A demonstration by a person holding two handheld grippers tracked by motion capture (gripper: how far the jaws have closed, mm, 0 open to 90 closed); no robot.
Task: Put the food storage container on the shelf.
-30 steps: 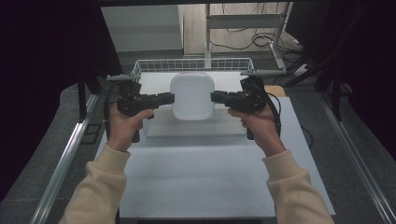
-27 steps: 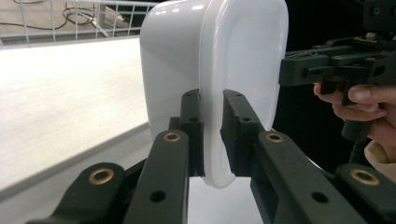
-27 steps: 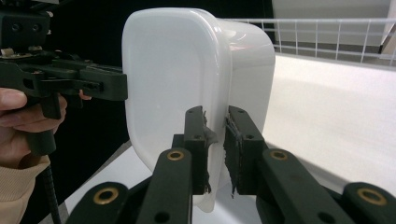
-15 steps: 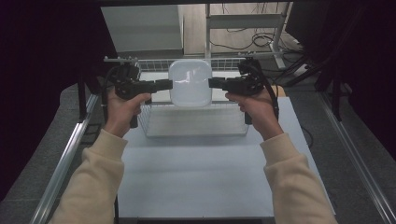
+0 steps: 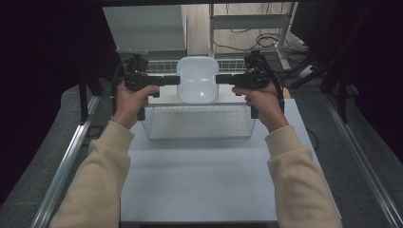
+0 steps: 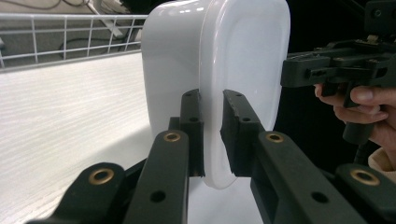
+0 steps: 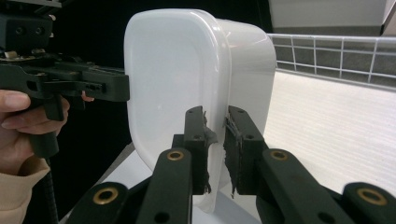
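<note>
- White plastic container [image 5: 197, 80], upper centre of the high view, above a wire basket [image 5: 199, 121]; its long axis runs up-frame, open side facing the camera.
- Left gripper [image 5: 167, 80] and right gripper [image 5: 225, 79] fingers clamped on its opposite rims.
</note>
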